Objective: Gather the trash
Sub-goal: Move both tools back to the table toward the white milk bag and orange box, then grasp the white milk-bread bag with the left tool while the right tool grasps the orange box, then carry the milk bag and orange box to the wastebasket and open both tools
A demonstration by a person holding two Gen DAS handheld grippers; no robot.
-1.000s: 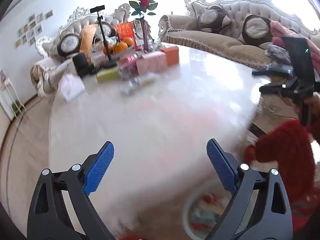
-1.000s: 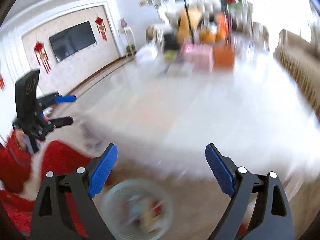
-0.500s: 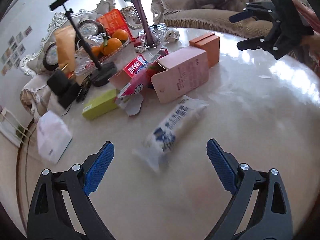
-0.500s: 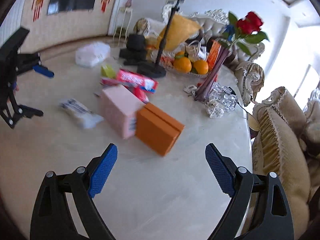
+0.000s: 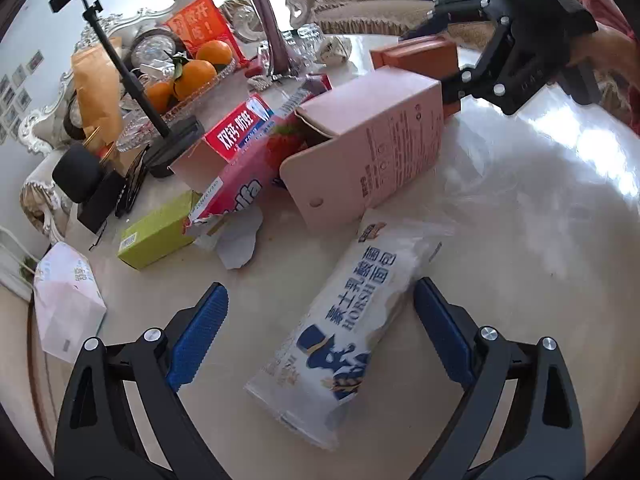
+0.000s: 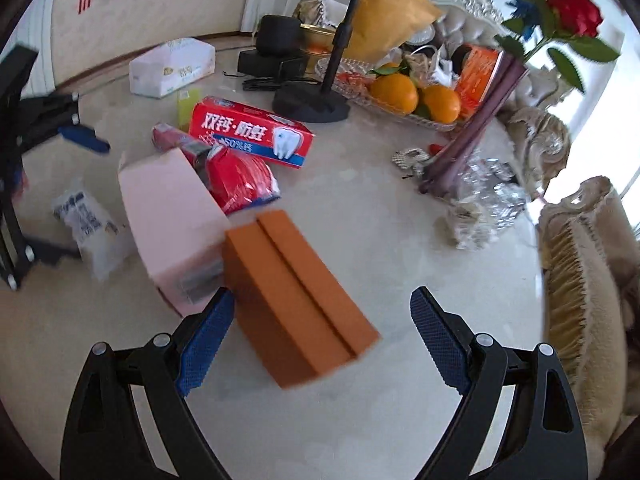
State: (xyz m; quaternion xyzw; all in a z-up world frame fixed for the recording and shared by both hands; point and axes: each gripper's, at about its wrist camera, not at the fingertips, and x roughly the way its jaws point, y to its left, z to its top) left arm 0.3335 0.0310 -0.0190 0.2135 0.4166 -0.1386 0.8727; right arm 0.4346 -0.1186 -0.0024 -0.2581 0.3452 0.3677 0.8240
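Table (image 5: 540,248): pale marble, round, spread with litter and household things; sofa at the far edge.
Pink carton (image 5: 372,148): lying on its side at 12 o'clock from the left gripper, flap open, touching the orange box behind it.
Orange box (image 6: 296,304): flat on the table, framed between the right gripper's fingers, nearer the left one; blurred, so contact not clear.
Bread wrapper (image 5: 344,328): white and blue plastic, lying lengthwise between the left gripper's fingers, apparently untouched by either pad.
Toothpaste box (image 6: 250,132): red, at 11 o'clock in the right view, behind a torn red and pink pack.
Green box (image 5: 158,232): small, at 10 o'clock in the left view, just beside torn paper.
Not trash, likely: fruit dish with oranges, vase with rose, phone stand, tissue pack at the table's far side.
Left gripper (image 5: 320,340): spread wide, holding nothing, lined up over the wrapper.
Right gripper (image 6: 322,338): spread wide, holding nothing, straddling the orange box.
Progress: early to middle by the look of it; nothing in hand, at least six pieces left on the table, no bin in view.
Left to do: close on wrapper and box, carry off, then return for cartons and scraps.
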